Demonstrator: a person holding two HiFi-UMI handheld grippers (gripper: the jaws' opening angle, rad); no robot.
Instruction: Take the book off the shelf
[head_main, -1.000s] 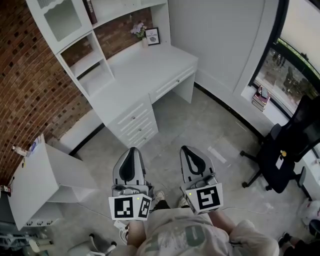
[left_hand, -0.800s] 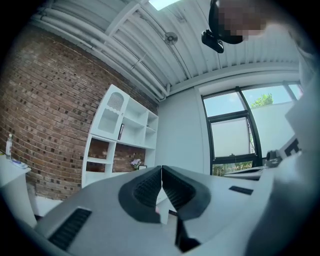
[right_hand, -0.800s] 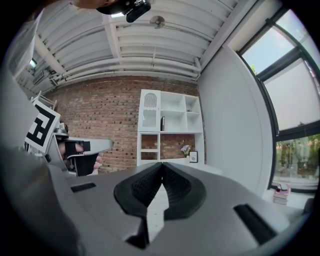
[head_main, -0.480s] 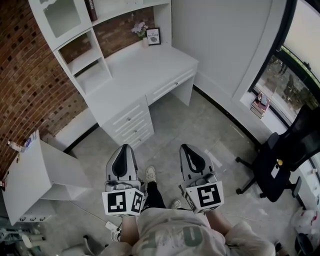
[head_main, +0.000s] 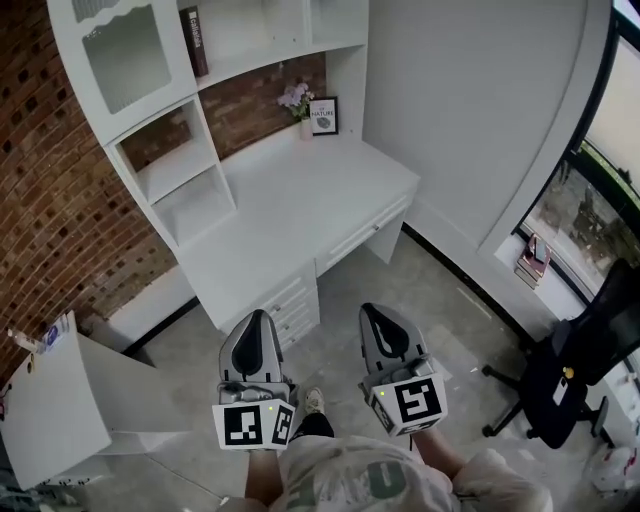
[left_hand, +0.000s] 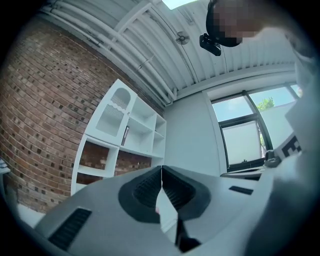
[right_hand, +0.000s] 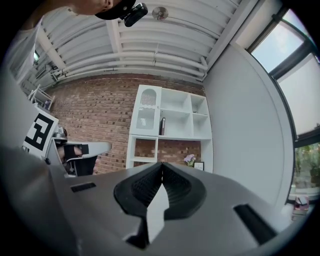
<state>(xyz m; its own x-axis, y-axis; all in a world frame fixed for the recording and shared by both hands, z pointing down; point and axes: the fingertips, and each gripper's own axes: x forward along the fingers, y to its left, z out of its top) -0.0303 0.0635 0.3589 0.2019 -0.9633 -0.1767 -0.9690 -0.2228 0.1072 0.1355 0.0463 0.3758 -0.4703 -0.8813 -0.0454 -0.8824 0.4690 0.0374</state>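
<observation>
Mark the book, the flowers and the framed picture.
book (head_main: 195, 42), head view, middle of its spine.
flowers (head_main: 296, 99), head view, the blossoms.
framed picture (head_main: 323, 116), head view, centre of the print.

Grey left gripper (head_main: 262, 318), matching right gripper (head_main: 373, 311), black ribbed fingers (right_hand: 148, 186), black-and-white marker cubes (head_main: 252, 424), pale shirt (head_main: 350, 482)

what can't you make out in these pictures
Book: spine title too small in the head view and both gripper views.
Cabinet door: its frosted pane hides the contents, head view.
Shelf unit: top cut off by the head view's upper edge.
Office chair: partly cut off at the head view's right edge.
Stack of items: too small to identify, head view.
</observation>
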